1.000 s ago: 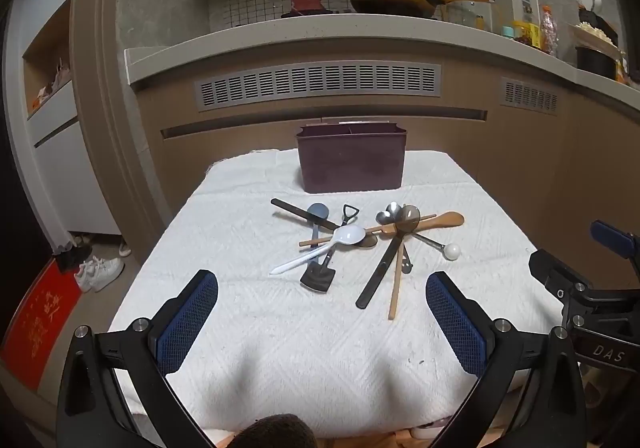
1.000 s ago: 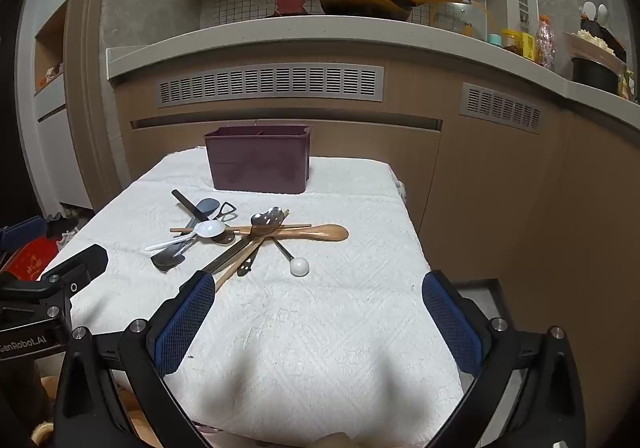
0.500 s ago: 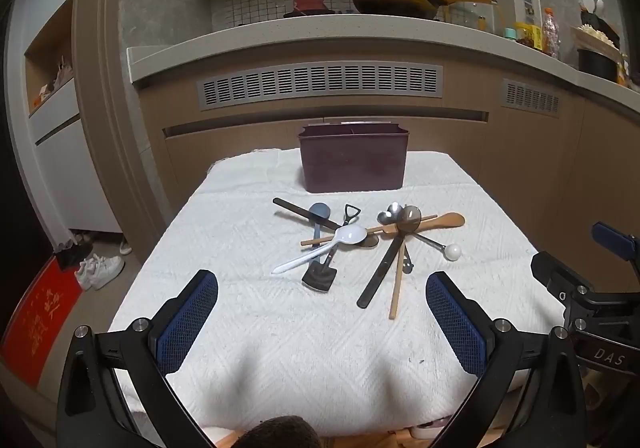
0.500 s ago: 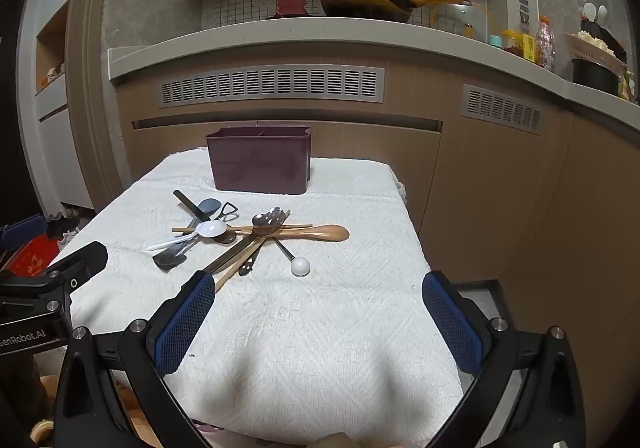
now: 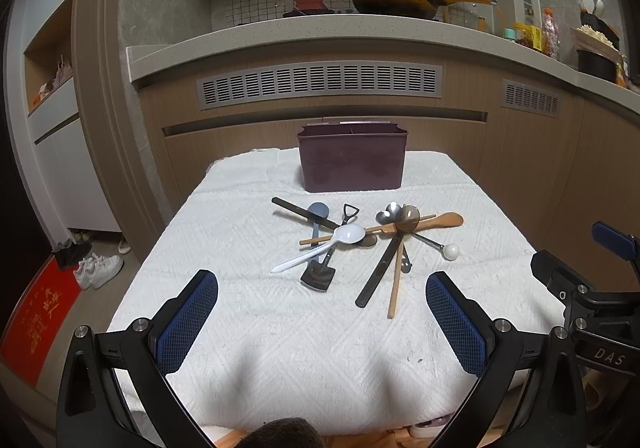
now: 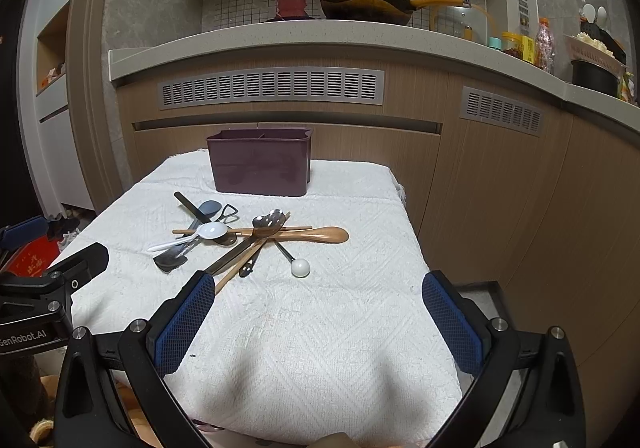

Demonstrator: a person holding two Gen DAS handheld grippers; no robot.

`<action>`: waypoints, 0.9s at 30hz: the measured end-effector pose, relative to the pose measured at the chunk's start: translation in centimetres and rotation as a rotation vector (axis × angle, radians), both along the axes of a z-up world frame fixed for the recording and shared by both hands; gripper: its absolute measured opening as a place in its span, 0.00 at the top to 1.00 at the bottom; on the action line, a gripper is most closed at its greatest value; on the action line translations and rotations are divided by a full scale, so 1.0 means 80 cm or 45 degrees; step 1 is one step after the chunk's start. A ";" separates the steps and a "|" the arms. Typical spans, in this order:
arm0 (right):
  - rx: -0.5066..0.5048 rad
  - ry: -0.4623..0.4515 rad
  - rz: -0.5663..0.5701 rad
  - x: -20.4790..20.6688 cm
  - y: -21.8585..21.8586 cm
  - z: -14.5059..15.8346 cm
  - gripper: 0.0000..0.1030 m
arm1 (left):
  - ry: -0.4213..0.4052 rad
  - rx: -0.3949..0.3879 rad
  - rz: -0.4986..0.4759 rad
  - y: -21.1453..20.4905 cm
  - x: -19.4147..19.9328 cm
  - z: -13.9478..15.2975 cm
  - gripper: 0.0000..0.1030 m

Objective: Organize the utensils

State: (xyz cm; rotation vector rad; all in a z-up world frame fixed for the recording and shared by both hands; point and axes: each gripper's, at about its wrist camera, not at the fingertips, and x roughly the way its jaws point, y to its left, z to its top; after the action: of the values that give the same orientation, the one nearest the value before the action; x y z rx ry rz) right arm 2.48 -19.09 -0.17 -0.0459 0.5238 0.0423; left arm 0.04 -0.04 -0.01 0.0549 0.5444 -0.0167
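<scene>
Little has shifted since the earlier frames: both grippers have edged slightly nearer the table, and the utensils lie as they did. The tangled pile of mixed utensils (image 5: 360, 244) sits mid-table on the white woven cloth (image 5: 304, 348), with the dark maroon plastic divided caddy (image 5: 352, 158) upright just behind it, likely their destination. The left gripper (image 5: 322, 322) hovers at the near edge, jaws spread wide and empty; the right gripper (image 6: 318, 322) does the same, probably poised for a first pick. Crossings complicate things: the white plastic spoon (image 5: 320, 248) lies over the small black shovel-shaped spatula (image 5: 320, 276), and the light wooden spoon (image 6: 308, 235) crosses several handles. The metal stick with a white ball end (image 6: 299, 267) lies freest.
</scene>
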 end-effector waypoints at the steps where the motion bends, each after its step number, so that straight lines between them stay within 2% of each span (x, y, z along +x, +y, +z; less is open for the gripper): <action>1: 0.000 0.000 0.000 0.000 0.000 0.000 0.00 | 0.000 -0.001 0.000 0.000 0.000 0.000 0.00; 27: 0.009 -0.002 0.001 0.001 -0.004 0.000 0.00 | 0.006 -0.001 -0.006 -0.005 -0.005 -0.001 0.00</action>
State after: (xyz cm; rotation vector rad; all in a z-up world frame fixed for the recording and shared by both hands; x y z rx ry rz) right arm 2.53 -19.39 -0.17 -0.0392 0.5221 0.0447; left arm -0.40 -0.41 -0.08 0.0554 0.5488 -0.0218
